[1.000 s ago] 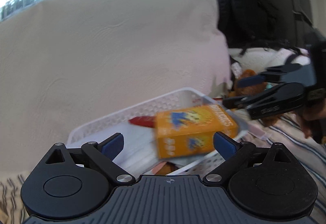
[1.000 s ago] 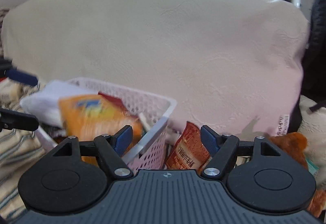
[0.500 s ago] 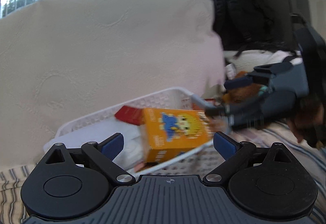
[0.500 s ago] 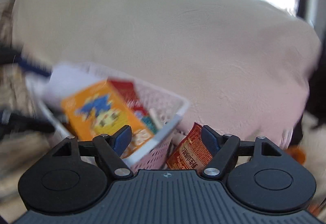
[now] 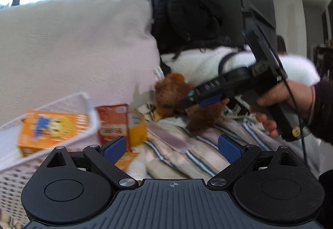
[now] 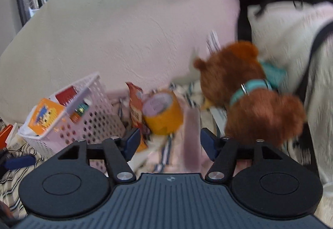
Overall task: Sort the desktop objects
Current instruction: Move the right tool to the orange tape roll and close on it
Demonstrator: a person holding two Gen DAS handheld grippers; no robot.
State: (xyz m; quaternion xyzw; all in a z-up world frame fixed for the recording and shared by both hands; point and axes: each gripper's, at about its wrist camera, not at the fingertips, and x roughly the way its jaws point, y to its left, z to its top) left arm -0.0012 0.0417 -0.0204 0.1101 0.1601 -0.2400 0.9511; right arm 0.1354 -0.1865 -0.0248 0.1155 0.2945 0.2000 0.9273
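Basket point(image 6: 91, 125) of white plastic sits on the striped bed cover point(image 5: 187, 154), against the big pale cushion point(image 5: 72, 46), and already holds an orange box point(image 5: 52, 131) and a red packet point(image 6: 65, 93) — so part of the sorting looks done. Left outside, just beside it, are a snack bag point(image 5: 113, 123), a roll of yellow tape point(image 6: 163, 113) and, further right, a brown plush bear point(image 6: 249, 91). The left hand-held gripper point(image 5: 172, 145) is spread wide and empty; the right hand-held gripper point(image 6: 168, 142) is likewise released, pointed between tape and bear — which it will take I cannot tell.
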